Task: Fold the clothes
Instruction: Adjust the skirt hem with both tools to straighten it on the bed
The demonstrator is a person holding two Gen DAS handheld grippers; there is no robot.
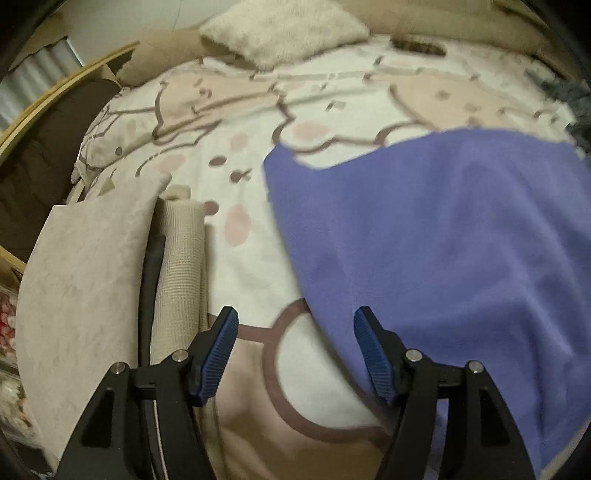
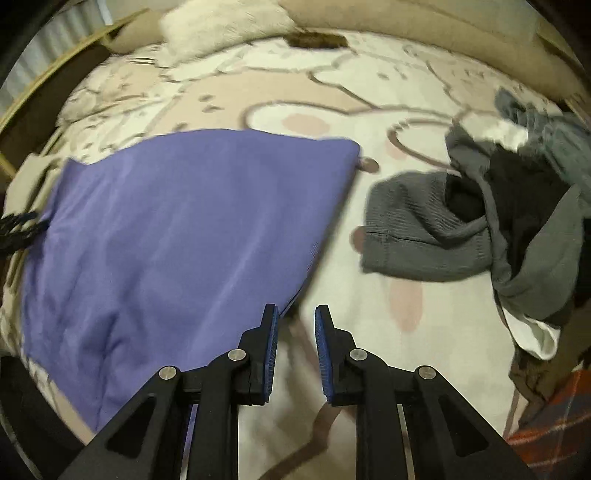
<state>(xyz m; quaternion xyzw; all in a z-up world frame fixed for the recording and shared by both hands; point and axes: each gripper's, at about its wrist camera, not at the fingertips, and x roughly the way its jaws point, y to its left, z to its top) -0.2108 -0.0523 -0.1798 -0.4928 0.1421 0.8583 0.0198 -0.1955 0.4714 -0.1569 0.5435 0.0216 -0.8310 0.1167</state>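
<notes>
A purple garment (image 1: 443,240) lies spread flat on the patterned bedspread (image 1: 240,155); it also shows in the right wrist view (image 2: 177,229). My left gripper (image 1: 295,350) is open and empty, hovering at the garment's near left edge. My right gripper (image 2: 296,343) is open with a narrow gap and empty, just above the garment's near right corner. A heap of grey and black clothes (image 2: 498,221) lies to the right of the garment.
Folded beige cloths (image 1: 96,280) and a waffle-knit piece (image 1: 181,266) are stacked at the bed's left side. A fluffy white pillow (image 1: 284,29) lies at the headboard end. A wooden bed frame (image 1: 55,99) runs along the left. Plaid fabric (image 2: 554,424) lies at lower right.
</notes>
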